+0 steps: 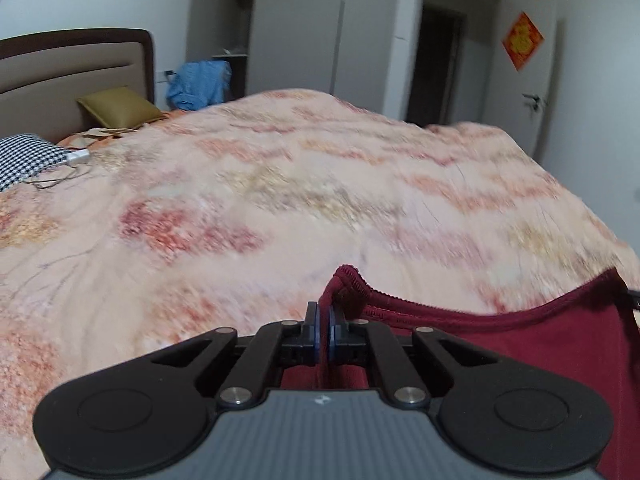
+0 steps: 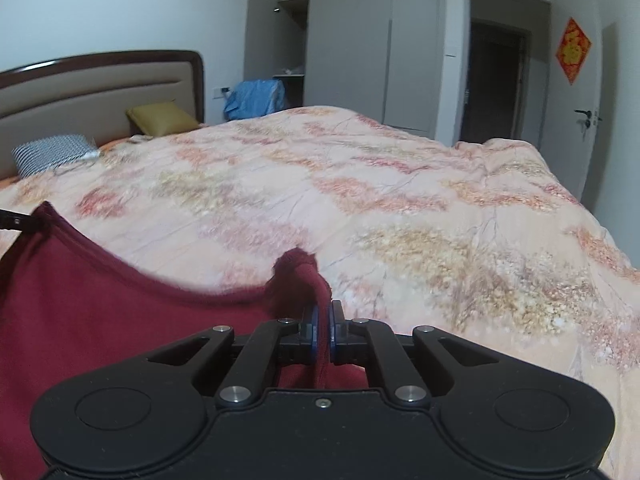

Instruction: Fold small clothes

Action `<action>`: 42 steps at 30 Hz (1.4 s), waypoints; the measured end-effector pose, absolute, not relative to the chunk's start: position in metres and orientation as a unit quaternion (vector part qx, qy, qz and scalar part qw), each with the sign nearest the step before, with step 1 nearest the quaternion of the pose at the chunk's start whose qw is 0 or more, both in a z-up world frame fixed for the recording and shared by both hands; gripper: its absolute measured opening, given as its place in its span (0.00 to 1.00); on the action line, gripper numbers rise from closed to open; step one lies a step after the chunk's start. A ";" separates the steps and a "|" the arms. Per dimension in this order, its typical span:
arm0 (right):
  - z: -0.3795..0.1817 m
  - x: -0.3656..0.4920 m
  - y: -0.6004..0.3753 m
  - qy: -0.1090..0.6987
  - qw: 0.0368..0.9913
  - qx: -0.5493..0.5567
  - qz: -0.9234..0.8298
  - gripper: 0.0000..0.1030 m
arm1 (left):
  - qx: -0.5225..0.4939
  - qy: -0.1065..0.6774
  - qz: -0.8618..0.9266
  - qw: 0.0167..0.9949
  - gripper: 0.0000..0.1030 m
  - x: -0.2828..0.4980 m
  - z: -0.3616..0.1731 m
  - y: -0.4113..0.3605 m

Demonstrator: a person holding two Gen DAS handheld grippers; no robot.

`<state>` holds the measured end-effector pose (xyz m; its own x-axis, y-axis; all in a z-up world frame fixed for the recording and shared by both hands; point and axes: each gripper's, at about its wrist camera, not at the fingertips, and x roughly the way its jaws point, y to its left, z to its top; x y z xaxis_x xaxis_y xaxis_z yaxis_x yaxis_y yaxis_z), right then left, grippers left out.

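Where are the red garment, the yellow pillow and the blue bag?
red garment [image 2: 100, 300], right wrist view, on its flat cloth.
yellow pillow [image 2: 162, 118], right wrist view, on its middle.
blue bag [image 1: 200, 82], left wrist view, on its front.

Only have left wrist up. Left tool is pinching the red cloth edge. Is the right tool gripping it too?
Observer: Yes. The right tool is shut on a bunched corner of the red cloth.
Operator: My feed is smeared. Is the bedspread clearer on yours?
Observer: Yes. The right view shows its leafy print sharply.
Operator: Can you see my tool from there?
Observer: Barely. A black tip of the left tool shows at the far left edge, at the cloth's other corner.
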<state>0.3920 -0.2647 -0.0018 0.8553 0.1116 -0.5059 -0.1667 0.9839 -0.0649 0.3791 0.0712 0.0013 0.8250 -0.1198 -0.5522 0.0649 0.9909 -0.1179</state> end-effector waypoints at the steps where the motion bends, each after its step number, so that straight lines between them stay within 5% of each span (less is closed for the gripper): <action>1: -0.002 0.397 -0.266 0.259 0.962 -0.048 0.068 0.04 | -0.046 0.289 -0.044 0.955 0.04 0.384 0.003 0.073; 8: -0.035 0.426 -0.272 0.315 0.947 -0.031 0.052 0.05 | -0.056 0.332 -0.051 0.940 0.04 0.414 -0.033 0.076; 13: -0.034 0.419 -0.276 0.318 0.945 -0.043 0.059 0.19 | -0.106 0.349 -0.060 0.929 0.09 0.408 -0.042 0.093; 15: -0.029 0.410 -0.285 0.312 0.948 -0.033 0.062 0.36 | -0.123 0.345 -0.064 0.928 0.18 0.401 -0.038 0.098; 17: -0.023 0.397 -0.294 0.304 0.950 -0.032 0.063 0.48 | -0.118 0.335 -0.065 0.932 0.50 0.393 -0.031 0.098; 20: -0.016 0.367 -0.309 0.286 0.955 -0.051 0.053 0.68 | -0.094 0.318 -0.062 0.941 0.62 0.373 -0.019 0.094; 22: -0.012 0.345 -0.321 0.277 0.958 -0.070 0.037 0.73 | -0.085 0.312 -0.067 0.944 0.66 0.356 -0.016 0.091; 31: -0.036 0.264 -0.352 0.302 0.944 -0.134 -0.017 0.73 | -0.073 0.331 -0.042 0.940 0.73 0.282 -0.034 0.087; 38: -0.068 0.248 -0.324 0.305 0.923 -0.236 -0.005 0.63 | -0.051 0.352 -0.002 0.935 0.74 0.264 -0.053 0.087; 40: -0.071 0.254 -0.319 0.298 0.924 -0.238 -0.002 0.59 | -0.057 0.354 0.011 0.934 0.73 0.264 -0.053 0.087; 42: -0.071 0.260 -0.317 0.299 0.930 -0.214 0.007 0.41 | -0.068 0.356 0.019 0.932 0.73 0.265 -0.052 0.087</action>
<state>0.2605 -0.3170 -0.0705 0.8206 -0.1162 -0.5596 -0.1405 0.9081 -0.3945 0.2648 0.0875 -0.0522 0.7455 -0.0137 -0.6664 -0.0837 0.9900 -0.1139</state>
